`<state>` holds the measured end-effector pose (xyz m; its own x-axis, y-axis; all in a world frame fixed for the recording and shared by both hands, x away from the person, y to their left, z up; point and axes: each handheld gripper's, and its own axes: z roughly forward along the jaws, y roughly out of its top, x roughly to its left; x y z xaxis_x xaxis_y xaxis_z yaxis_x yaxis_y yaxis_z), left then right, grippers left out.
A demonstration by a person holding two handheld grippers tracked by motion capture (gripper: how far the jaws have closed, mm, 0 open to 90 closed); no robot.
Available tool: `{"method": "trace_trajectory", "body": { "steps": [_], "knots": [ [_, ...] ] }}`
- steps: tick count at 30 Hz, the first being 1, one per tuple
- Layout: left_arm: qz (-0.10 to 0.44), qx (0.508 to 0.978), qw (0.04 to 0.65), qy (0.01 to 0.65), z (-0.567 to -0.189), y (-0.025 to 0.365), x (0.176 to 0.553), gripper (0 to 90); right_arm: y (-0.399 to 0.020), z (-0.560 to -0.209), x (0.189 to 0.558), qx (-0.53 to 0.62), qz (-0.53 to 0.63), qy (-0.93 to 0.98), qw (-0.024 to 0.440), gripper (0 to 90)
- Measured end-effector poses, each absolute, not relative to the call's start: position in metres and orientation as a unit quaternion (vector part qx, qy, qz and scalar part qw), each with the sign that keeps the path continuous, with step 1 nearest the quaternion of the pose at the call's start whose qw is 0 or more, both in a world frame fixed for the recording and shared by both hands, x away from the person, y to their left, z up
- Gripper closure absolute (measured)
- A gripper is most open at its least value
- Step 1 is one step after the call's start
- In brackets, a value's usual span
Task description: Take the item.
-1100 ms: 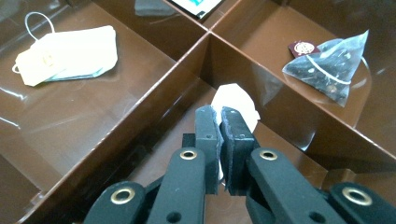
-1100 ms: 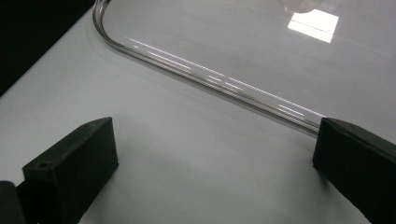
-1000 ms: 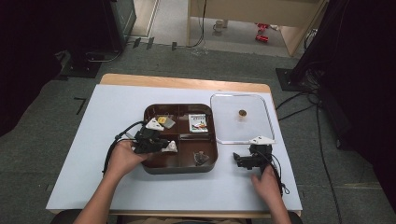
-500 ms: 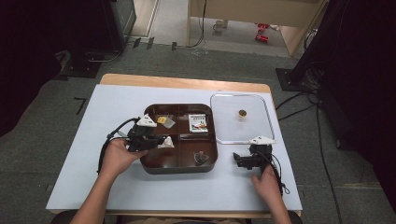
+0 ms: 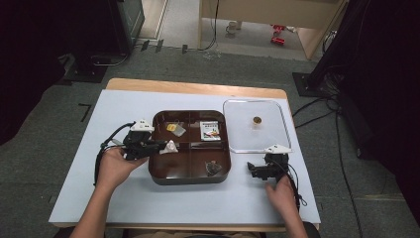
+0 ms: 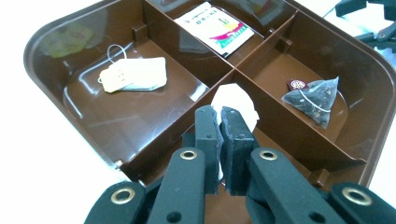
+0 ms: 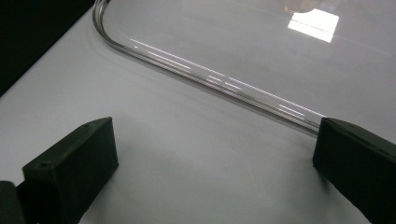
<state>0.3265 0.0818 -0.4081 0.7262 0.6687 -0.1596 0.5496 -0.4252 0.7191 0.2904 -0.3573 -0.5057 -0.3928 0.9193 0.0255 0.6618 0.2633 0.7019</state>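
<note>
No writing legible anywhere. Printed sachet (image 6: 218, 29) carries red, green and yellow print, characters too small to read; a dark red tag (image 6: 296, 84) on the pyramid tea bag (image 6: 314, 99) bears a pale mark, unreadable.

White tea bag (image 6: 235, 104): thin, pale, crumpled paper, rounded outline, one edge caught in the left gripper (image 6: 221, 115), whose jaws are pressed together on it. In the high view the white tea bag (image 5: 170, 147) hangs at the left gripper (image 5: 161, 146) tips, over the tray's 9 o'clock rim, above the divider between the two left compartments.

Brown tray (image 5: 190, 178), four compartments. Tagged flat tea bag (image 6: 133, 74) with string at 10 o'clock, the sachet at 1 o'clock, the pyramid bag at 4 o'clock.

Right gripper (image 5: 252, 169): jaws spread wide, nothing between them, resting on the white table cover (image 7: 187, 154) just beside the near edge of the clear lid (image 7: 224, 81). The lid (image 5: 255, 144) lies at 3 o'clock of the tray.
</note>
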Motion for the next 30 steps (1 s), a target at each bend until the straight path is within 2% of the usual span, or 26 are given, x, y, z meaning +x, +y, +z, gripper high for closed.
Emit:
{"method": "trace_trajectory", "body": {
  "steps": [30],
  "knots": [
    [0.110, 0.801, 0.404, 0.428, -0.397, 0.141, 0.323, 87.5, -0.357, -0.506, 0.291, 0.515, 0.323, 0.769, 0.198, 0.0]
  ]
}}
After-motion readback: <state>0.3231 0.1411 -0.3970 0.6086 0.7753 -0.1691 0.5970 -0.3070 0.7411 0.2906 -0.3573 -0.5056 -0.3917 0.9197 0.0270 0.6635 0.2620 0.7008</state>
